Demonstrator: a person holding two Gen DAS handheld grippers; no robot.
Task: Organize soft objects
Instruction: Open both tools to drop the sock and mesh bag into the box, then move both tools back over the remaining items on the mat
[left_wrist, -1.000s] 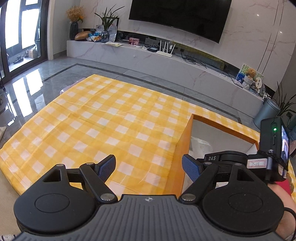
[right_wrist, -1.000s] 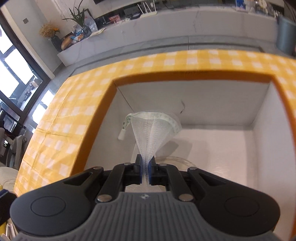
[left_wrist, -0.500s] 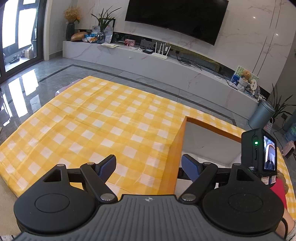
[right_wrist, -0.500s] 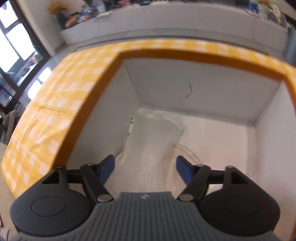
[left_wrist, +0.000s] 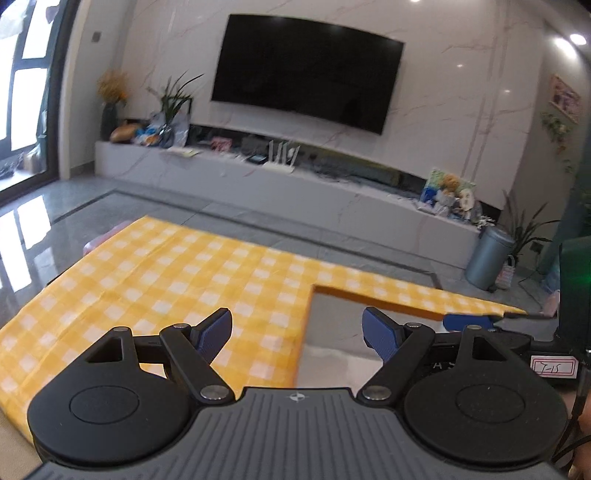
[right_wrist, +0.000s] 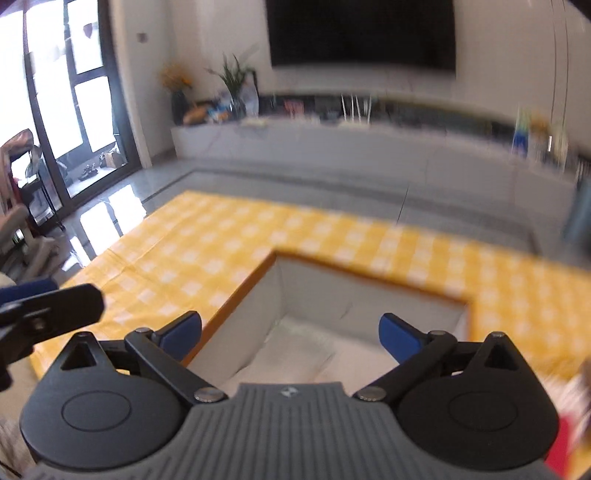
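Blue pads tip both tools: the left hand-held gripper (left_wrist: 297, 328) and the right hand-held gripper (right_wrist: 290, 334) each have their jaws spread wide with nothing between them. In the right wrist view the left tool shows as a dark blurred shape at the left edge; in the left wrist view only one blue pad and a dark body of the right tool show at the right edge, the rest cut off.

Just beyond the right hand-held gripper stands one open box (right_wrist: 242, 299) with an orange rim and white inner walls. Pale soft material (right_wrist: 295, 354) lies on its floor, too blurred and too hidden by the tool's body to say what it is or how many pieces there are. From the left wrist only the box's inner wall (left_wrist: 332, 314) shows; its floor is hidden.

One yellow-and-white checked cloth (left_wrist: 166, 266) spreads under and around the box.

Farther off, one long white media bench (left_wrist: 295, 184) runs along the wall, carrying a vase of dried flowers (left_wrist: 110, 99), a potted plant (left_wrist: 173, 99) and small clutter hard to make out. One black television (left_wrist: 306, 70) hangs above. One grey bin (left_wrist: 487, 258) stands at the bench's right end.
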